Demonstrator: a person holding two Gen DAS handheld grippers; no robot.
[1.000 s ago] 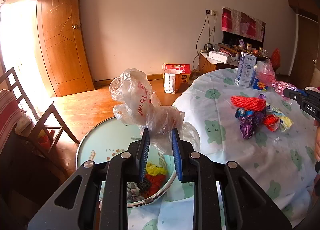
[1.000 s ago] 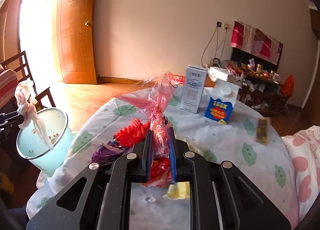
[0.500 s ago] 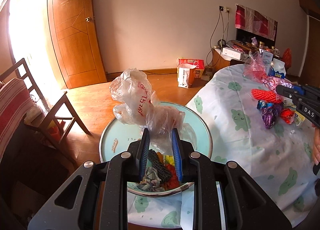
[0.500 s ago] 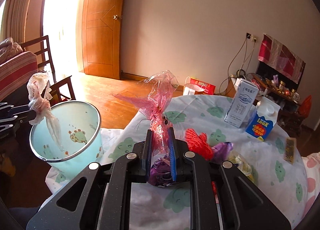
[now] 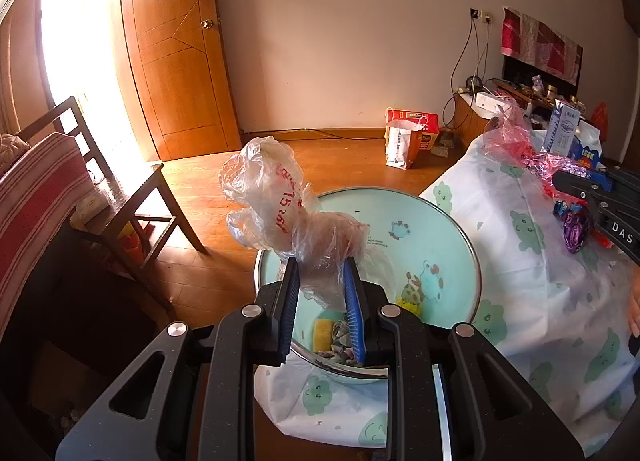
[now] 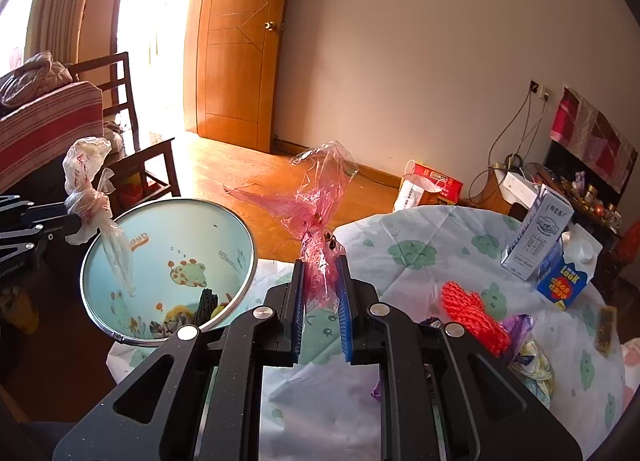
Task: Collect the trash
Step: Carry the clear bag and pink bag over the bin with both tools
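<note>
The left gripper pinches a clear plastic bag over the bin, the right gripper pinches pink cellophane; released off-centre, either light film could drift past the rim.

likely a home: wooden door, dining chair, clothed table.

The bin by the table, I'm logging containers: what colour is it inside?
Pale mint with cartoon animal prints, the bin shows best in the right wrist view.
</note>
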